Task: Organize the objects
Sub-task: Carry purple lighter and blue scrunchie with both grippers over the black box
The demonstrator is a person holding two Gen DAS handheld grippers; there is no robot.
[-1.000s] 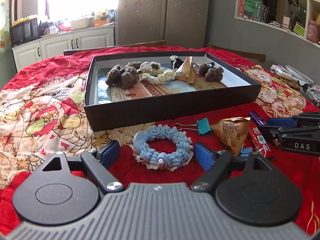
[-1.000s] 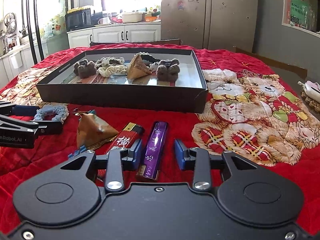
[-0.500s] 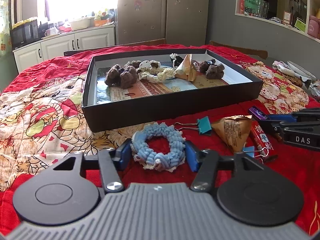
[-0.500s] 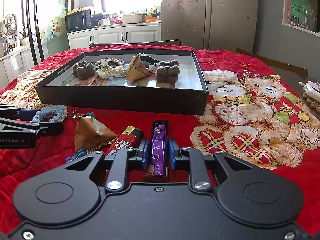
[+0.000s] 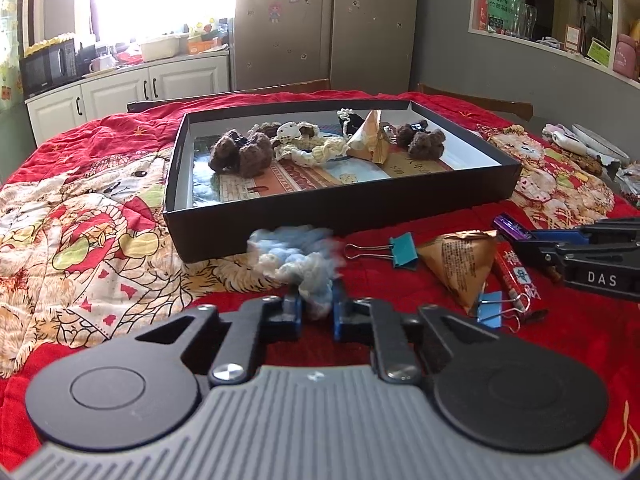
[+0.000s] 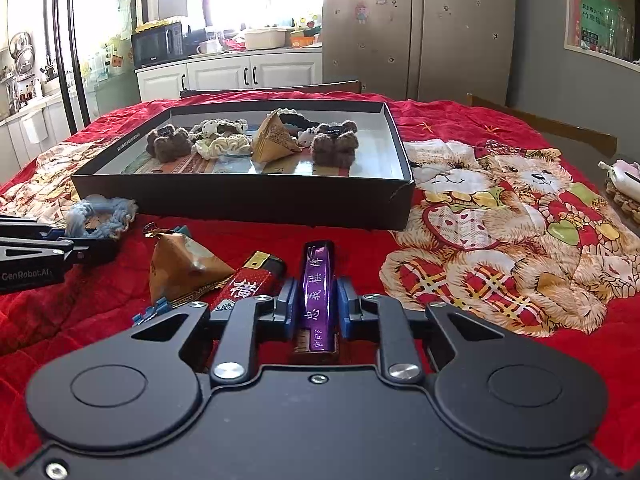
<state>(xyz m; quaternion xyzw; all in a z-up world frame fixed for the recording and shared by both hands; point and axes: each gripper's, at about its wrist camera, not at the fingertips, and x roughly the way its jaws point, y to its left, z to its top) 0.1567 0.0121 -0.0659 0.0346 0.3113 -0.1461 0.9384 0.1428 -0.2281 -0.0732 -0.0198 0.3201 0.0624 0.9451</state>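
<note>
Squeezing down on both pickups at once: the blue knitted ring [image 5: 296, 258] is now bunched up between the left gripper [image 5: 316, 312] pads, whose jaws have just been closing from wide open a second back, so the ring went from lying flat to pinched and blurry. Over on the other side, the right gripper [image 6: 317, 312] has clamped snugly on the purple lighter [image 6: 318, 292], closed in from a loose straddle. Both things sit on the red quilt [image 6: 460, 120], just at 6 o'clock of the black box [image 5: 340, 208], with the red lighter [image 6: 250, 284] and wrapped pyramid packet [image 6: 180, 268] at 9 o'clock of the purple one. Looks to me like grasping's done and lifting into the box is next.
</note>
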